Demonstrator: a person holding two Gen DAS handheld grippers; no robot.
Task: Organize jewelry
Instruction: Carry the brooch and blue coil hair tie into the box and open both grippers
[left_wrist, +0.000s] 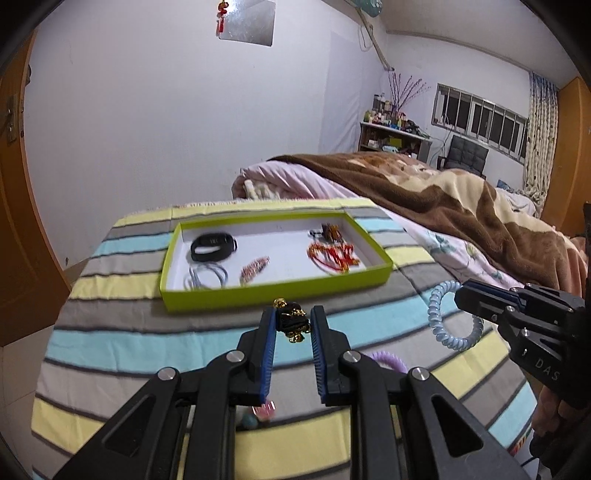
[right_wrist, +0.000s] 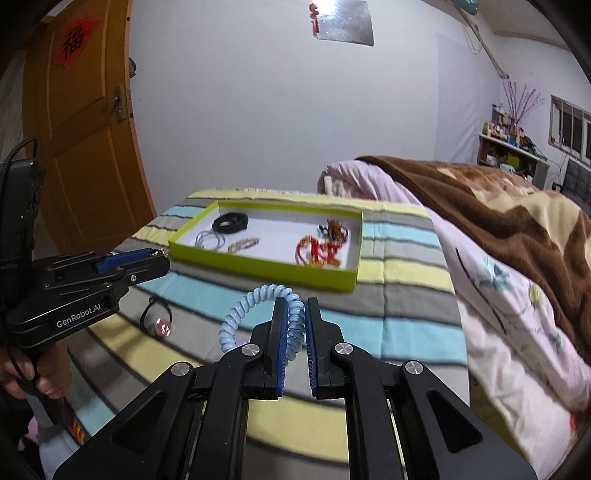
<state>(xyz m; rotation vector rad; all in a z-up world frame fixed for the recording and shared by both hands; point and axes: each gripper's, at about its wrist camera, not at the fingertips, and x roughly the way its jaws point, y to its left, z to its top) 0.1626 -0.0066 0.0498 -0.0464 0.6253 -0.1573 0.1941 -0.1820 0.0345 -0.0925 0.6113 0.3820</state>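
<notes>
Left gripper (left_wrist: 293, 325) pinches black-gold trinket (left_wrist: 293, 320); right gripper (right_wrist: 294, 325) clamps blue coil band (right_wrist: 258, 306), both short of green tray (left_wrist: 273, 293) near edge.

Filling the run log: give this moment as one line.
left gripper: shut on black-gold piece | right gripper: shut on blue coil tie | green tray: ahead

Both wrist views are evenly and rather dimly lit by cool indoor light with a violet cast on the wall (left_wrist: 147, 110), and the shadows are soft and faint. The reflective sheet (left_wrist: 249, 20) high on the wall shows a speckled glare, while the window (left_wrist: 480, 118) is dark. Fisheye distortion bends the door (right_wrist: 85, 122) and the striped cloth (left_wrist: 147, 332) into curves, black vignetting rounds the corners, and motion blur smears the stripes and the small items nearest the lenses.
</notes>
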